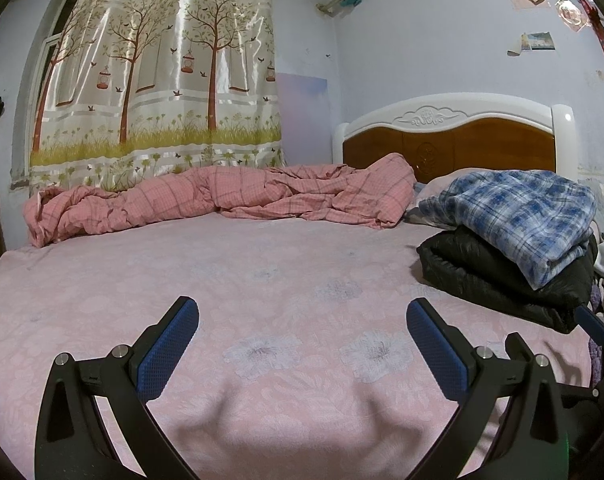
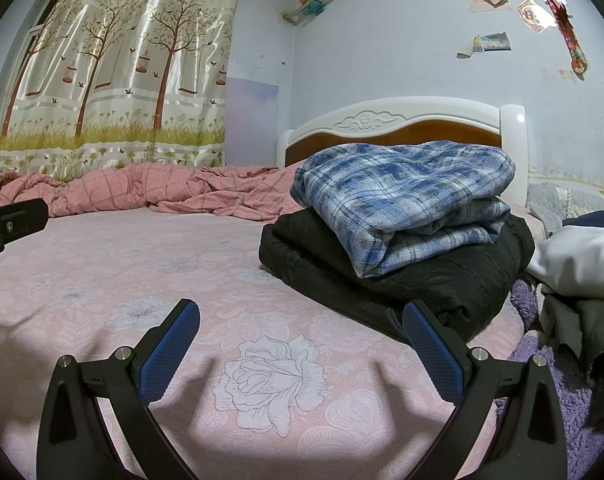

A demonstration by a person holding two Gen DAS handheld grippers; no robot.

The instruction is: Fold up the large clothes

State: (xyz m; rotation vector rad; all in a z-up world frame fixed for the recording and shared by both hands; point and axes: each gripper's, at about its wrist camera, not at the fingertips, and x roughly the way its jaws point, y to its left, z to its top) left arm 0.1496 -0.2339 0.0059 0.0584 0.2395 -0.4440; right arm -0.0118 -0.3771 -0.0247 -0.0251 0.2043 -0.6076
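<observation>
Ahead and to the right of your right gripper (image 2: 301, 322), the folded blue plaid garment (image 2: 406, 200) lies on top of a folded black padded jacket (image 2: 442, 280), and that stack rests on the pink floral bedsheet (image 2: 182, 280). Further right of that gripper, a loose heap of unfolded clothes (image 2: 574, 276) sits at the bed's edge, white cloth uppermost. Both of your grippers hang just above the sheet with their blue-padded fingers (image 1: 170, 344) spread wide and nothing between them. From your left gripper (image 1: 303, 320), the same stack sits ahead and well to the right. Straight ahead of both grippers, a crumpled pink checked quilt (image 1: 222, 200) runs along the far side of the bed. Behind the stack stands the white and brown headboard (image 1: 450, 136), and a tree-printed curtain (image 1: 162, 72) hangs ahead to the left.
</observation>
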